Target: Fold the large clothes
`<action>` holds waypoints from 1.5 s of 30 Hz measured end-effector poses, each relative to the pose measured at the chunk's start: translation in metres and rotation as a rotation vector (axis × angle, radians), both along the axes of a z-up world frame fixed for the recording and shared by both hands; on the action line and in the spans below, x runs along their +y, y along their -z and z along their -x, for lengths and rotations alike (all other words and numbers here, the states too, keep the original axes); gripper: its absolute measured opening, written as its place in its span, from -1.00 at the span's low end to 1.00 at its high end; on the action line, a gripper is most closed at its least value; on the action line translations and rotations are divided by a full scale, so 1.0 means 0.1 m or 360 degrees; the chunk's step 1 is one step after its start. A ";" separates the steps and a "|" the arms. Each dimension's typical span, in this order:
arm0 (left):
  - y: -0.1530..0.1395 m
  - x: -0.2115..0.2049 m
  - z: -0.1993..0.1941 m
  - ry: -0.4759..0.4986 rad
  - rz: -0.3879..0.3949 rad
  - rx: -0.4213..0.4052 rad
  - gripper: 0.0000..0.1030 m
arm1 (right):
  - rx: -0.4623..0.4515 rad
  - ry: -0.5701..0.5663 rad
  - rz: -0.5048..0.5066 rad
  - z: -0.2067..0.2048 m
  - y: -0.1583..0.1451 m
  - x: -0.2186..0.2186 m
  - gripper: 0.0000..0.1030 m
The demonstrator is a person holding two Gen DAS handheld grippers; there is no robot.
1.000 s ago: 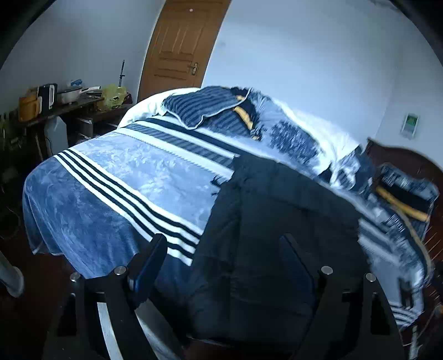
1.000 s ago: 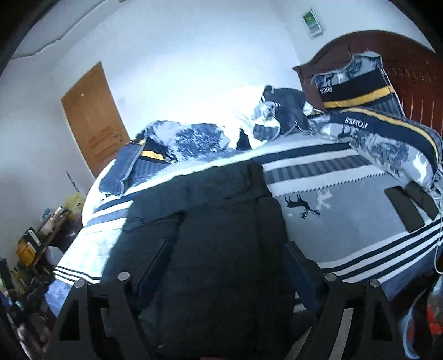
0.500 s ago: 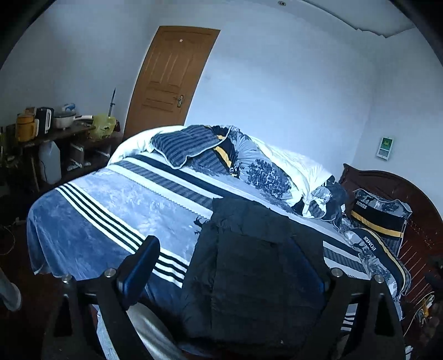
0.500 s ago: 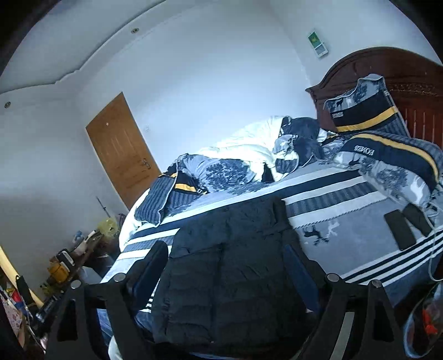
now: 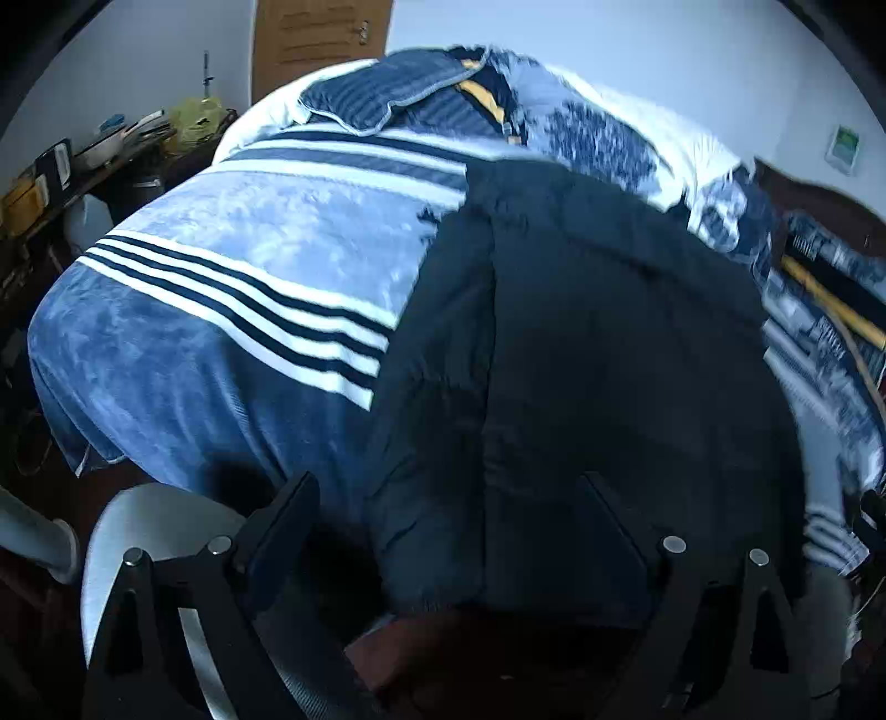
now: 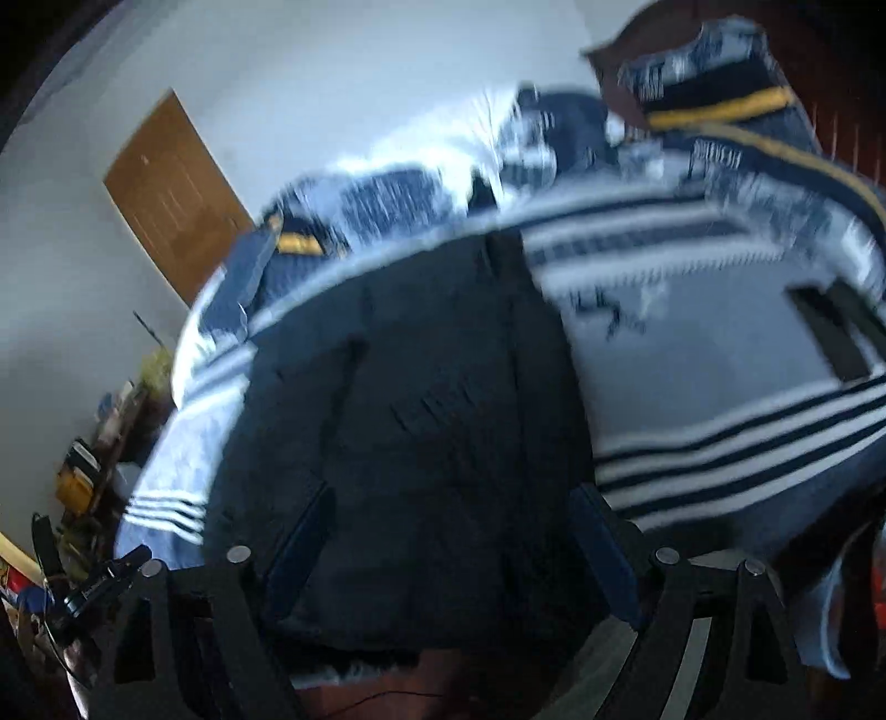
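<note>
A large black padded jacket (image 5: 581,354) lies flat on the bed, folded lengthwise, its hem hanging at the near edge. It fills the middle of the right wrist view (image 6: 410,410) too. My left gripper (image 5: 448,498) is open just above the jacket's near hem, fingers spread wide. My right gripper (image 6: 443,520) is open too, hovering over the same near end. Neither holds anything. The right wrist view is blurred by motion.
The bed has a blue and white striped blanket (image 5: 232,288). Pillows and a bunched duvet (image 5: 443,94) lie at the far side. Two dark phones (image 6: 830,332) rest on the blanket right of the jacket. A cluttered side table (image 5: 83,160) stands left, near a wooden door (image 5: 321,33).
Both grippers rose and pulled back half a second ago, then dropped forward and down close to the jacket's near end. The jacket has not moved.
</note>
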State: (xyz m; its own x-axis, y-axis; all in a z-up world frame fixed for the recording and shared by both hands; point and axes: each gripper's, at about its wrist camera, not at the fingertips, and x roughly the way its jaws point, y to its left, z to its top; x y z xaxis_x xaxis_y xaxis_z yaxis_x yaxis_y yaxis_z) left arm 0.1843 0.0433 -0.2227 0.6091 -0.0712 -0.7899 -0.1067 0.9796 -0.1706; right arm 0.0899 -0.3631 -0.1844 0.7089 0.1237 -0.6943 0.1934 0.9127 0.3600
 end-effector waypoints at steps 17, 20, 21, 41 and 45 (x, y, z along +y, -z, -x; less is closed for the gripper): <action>0.62 -0.01 -0.44 0.0039 0.0127 0.0343 -0.35 | 0.0482 -0.0105 -0.0099 -0.49 0.94 -0.01 -0.62; 0.44 0.05 -0.36 0.0076 0.0274 0.0255 -0.91 | 0.0388 -0.0106 -0.0143 -0.40 0.84 -0.04 -0.91; 0.37 0.10 -0.33 0.0073 0.0313 0.0225 -0.94 | 0.0331 -0.0096 -0.0187 -0.34 0.77 -0.08 -0.93; -0.78 0.94 0.42 0.0161 0.0736 -0.0058 -0.98 | -0.0113 -0.0218 -0.0439 0.65 -0.37 -0.27 -0.97; -0.86 0.99 0.43 0.0175 0.0799 -0.0073 -0.98 | -0.0112 -0.0221 -0.0479 0.73 -0.40 -0.39 -0.97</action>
State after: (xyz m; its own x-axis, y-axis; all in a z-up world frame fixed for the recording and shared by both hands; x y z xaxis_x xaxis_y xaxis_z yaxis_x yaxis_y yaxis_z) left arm 0.1411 0.1427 -0.1366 0.6097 -0.5004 -0.6147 0.0109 0.7807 -0.6248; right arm 0.0172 -0.4018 -0.1449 0.7158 0.4143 -0.5621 0.0398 0.7795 0.6251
